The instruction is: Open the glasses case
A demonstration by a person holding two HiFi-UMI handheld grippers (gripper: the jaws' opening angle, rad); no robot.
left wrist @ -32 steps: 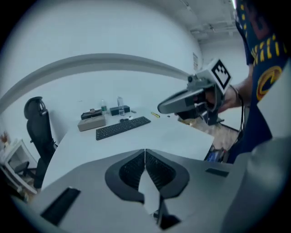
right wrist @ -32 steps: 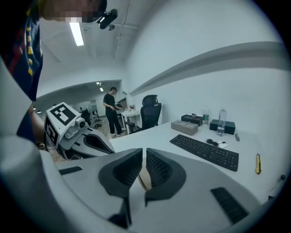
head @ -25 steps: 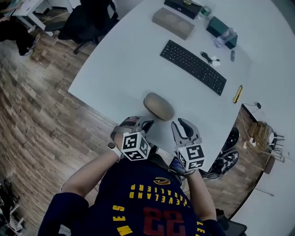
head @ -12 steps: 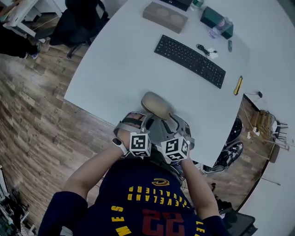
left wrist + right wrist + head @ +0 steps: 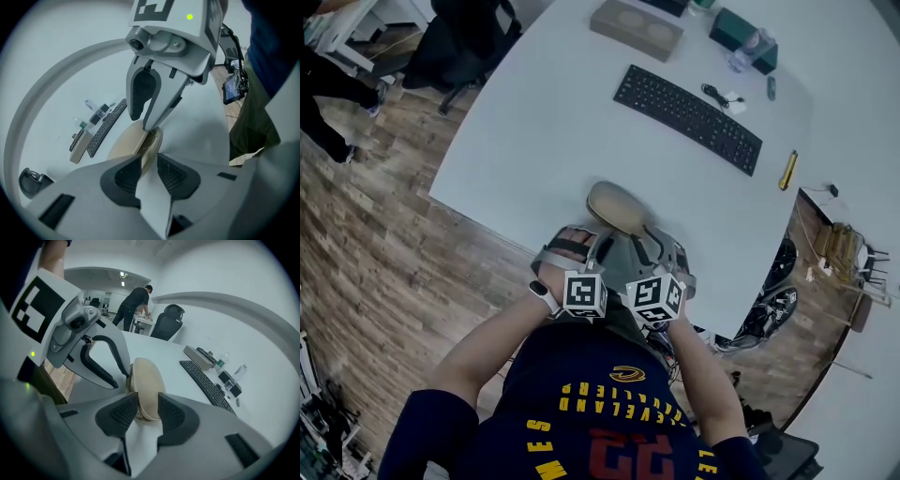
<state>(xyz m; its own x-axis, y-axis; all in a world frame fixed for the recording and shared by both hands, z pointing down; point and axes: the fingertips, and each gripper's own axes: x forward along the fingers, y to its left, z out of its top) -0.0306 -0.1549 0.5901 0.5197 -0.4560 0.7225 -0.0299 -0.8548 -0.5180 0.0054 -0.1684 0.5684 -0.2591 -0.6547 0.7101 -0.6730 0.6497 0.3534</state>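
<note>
I am holding my left tongs (image 5: pixel 149 158) steeply down at the near end of the tan, oval, hard-shelled glasses case (image 5: pixel 615 207). The case is lying on the white tabletop (image 5: pixel 534 131), close to the edge in front of me. These tongs are standing almost together, and the thin lip of the case is running down between their pads. I am judging that they are pinching it, though the contact on one pad is hard to make out. A dark seam is showing along the shell, so the case is looking shut or barely cracked, not yet open.

Just beside them on the right, my right tongs (image 5: pixel 147 401) are standing much wider and have just been closing, with the rounded end of the case sitting between their ribbed pads. Both pads are looking to be against its sides, and one fingertip is resting at the seam.

So I am judging that I am in the gripping step, getting one hold on each half. The next move is calling for the two holds to part. One should be pinning the lower shell to the tabletop while the other is lifting the lid about its hinge, without the smooth shell slipping out. Further right and well apart, a black keyboard (image 5: pixel 687 118) is lying on the tabletop.
</note>
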